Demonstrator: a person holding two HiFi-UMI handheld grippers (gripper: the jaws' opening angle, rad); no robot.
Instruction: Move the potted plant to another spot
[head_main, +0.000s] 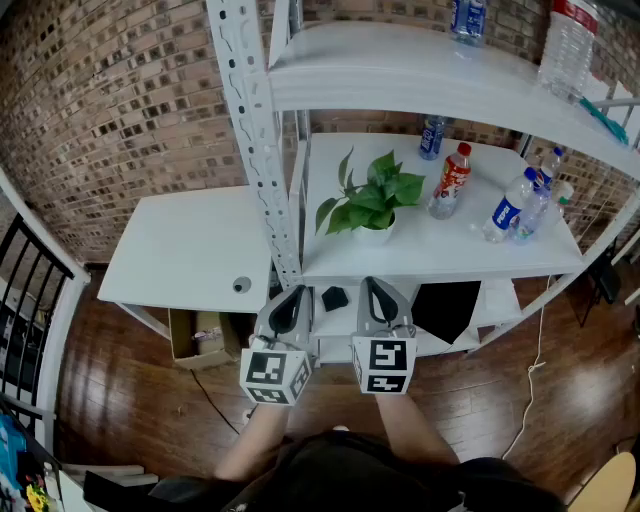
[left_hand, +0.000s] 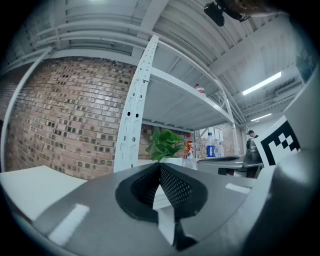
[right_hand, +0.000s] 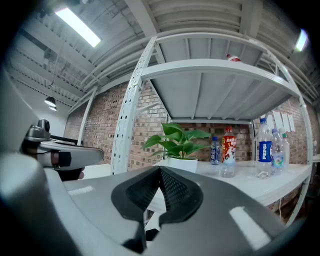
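The potted plant (head_main: 370, 203), green leaves in a small white pot, stands on the middle shelf (head_main: 430, 250) of a white rack, near its left end. Both grippers hover side by side in front of the shelf's front edge, short of the plant. My left gripper (head_main: 293, 293) is shut with nothing between its jaws, and my right gripper (head_main: 376, 287) is likewise shut and empty. From the left gripper view the plant (left_hand: 165, 145) shows just past the closed tips of the left gripper (left_hand: 160, 167). In the right gripper view the plant (right_hand: 178, 141) sits straight ahead above the right gripper (right_hand: 160, 171).
A red-labelled bottle (head_main: 451, 180) and several blue-labelled bottles (head_main: 511, 206) stand right of the plant. The rack's perforated upright (head_main: 252, 140) rises just left of it. A white side table (head_main: 180, 250) adjoins on the left, with a cardboard box (head_main: 198, 336) under it. The upper shelf (head_main: 420, 75) overhangs.
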